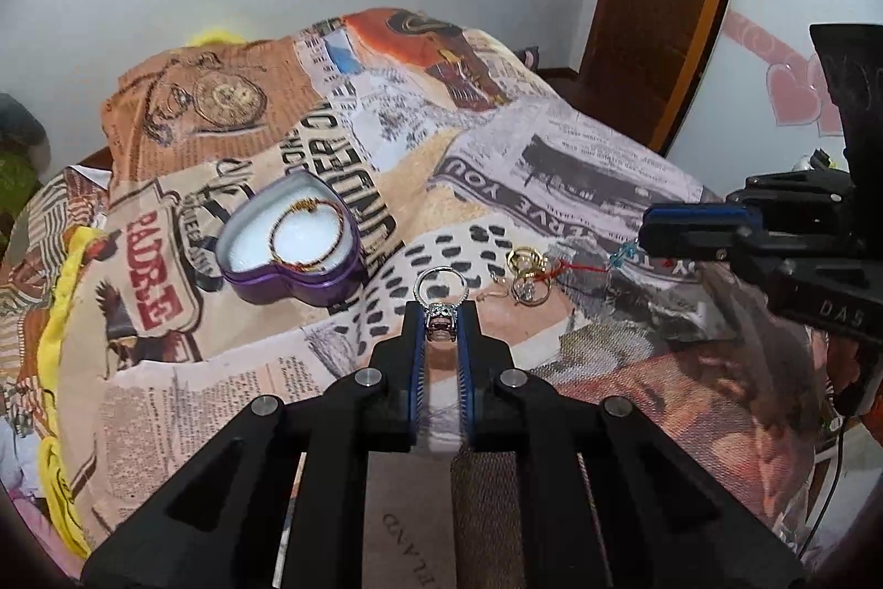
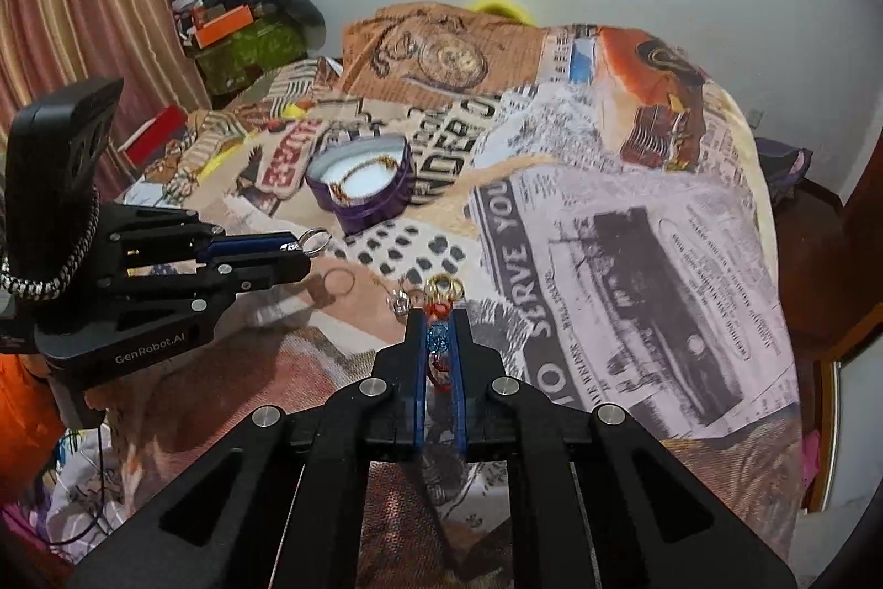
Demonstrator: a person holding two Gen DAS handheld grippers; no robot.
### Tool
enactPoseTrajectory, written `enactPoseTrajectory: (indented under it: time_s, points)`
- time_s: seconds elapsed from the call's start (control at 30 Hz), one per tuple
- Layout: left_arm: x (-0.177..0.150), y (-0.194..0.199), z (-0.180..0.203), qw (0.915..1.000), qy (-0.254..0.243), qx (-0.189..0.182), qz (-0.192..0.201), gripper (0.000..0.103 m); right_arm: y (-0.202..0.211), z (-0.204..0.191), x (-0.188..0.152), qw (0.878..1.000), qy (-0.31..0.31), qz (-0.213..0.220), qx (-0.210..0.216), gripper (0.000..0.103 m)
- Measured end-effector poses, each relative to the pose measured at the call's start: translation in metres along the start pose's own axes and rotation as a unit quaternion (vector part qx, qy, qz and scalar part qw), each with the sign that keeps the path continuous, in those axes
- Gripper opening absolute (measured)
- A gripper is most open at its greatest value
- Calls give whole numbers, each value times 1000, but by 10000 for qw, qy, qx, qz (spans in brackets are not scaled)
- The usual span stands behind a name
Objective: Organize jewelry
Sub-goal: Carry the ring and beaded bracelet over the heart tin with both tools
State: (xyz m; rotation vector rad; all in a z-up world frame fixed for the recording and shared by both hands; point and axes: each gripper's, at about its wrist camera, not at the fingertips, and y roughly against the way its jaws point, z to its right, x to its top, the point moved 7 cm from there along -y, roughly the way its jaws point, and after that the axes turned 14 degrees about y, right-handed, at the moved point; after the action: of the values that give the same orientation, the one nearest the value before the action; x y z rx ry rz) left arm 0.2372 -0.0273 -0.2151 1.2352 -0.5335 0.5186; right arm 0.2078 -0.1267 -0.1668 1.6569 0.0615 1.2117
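Your left tongs [image 1: 441,313] are pinching the silver ring [image 1: 441,291]; right tongs [image 2: 440,340] are clamping the beaded red cord [image 2: 440,340]. Be carrying each level above the heart-shaped box [image 1: 292,252].

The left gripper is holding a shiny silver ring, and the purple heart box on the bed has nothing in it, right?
Not quite. The left gripper does hold the silver ring, but the purple heart box isn't empty: a gold bracelet lies on its white lining. The left wrist view shows it.
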Motion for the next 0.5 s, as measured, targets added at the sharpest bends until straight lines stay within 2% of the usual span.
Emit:
enactPoseTrajectory:
  time_s: [0.5]
  points:
    - [23, 35, -18, 9984, 150, 136, 523, 10, 32, 2, 49, 9976, 128, 643, -209, 7]
